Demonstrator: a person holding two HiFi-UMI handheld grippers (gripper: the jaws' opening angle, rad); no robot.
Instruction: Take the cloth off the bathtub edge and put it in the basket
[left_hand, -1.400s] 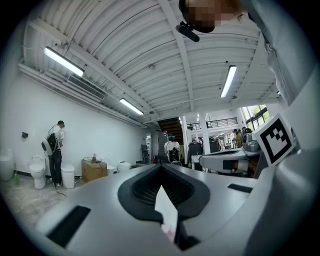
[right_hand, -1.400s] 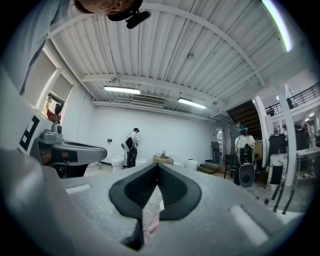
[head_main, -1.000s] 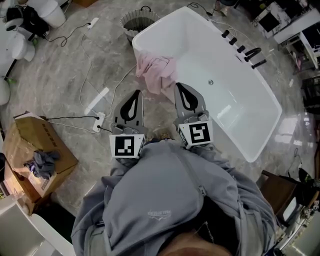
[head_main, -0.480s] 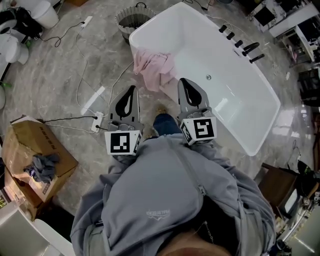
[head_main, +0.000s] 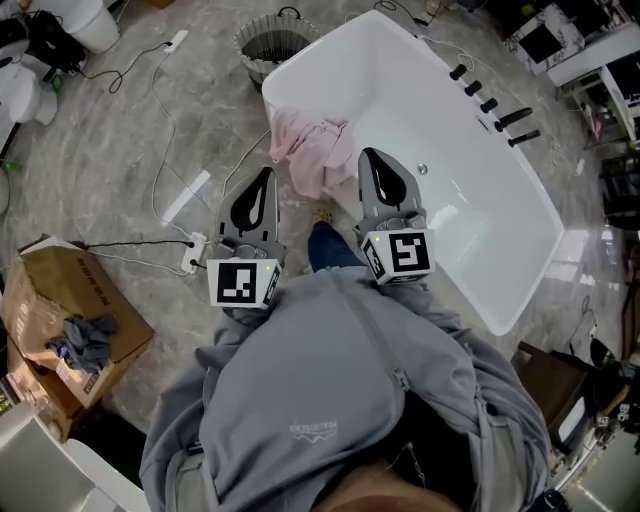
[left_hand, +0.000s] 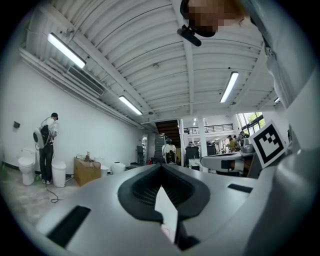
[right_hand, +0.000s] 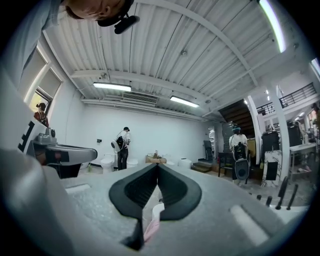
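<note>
Pink cloth (head_main: 312, 148) draped on bathtub (head_main: 450, 120) edge — left gripper (head_main: 265, 176), right gripper (head_main: 369, 156) both closed, empty.

Pink cloth (head_main: 313, 148), white bathtub (head_main: 470, 215)

A pale pink crumpled cloth (head_main: 312, 148) hangs over the rim of a white oblong bathtub (head_main: 318, 50), at the corner of the long side nearest the person. It is bunched in soft folds. One part spills down the outer wall towards the marble floor, and another part droops inside the bathtub. A round grey ribbed basket (head_main: 272, 45) with dark handles stands upright on the floor just beside the bathtub's short end. The basket is well apart from the cloth, and its mouth faces up.
</note>
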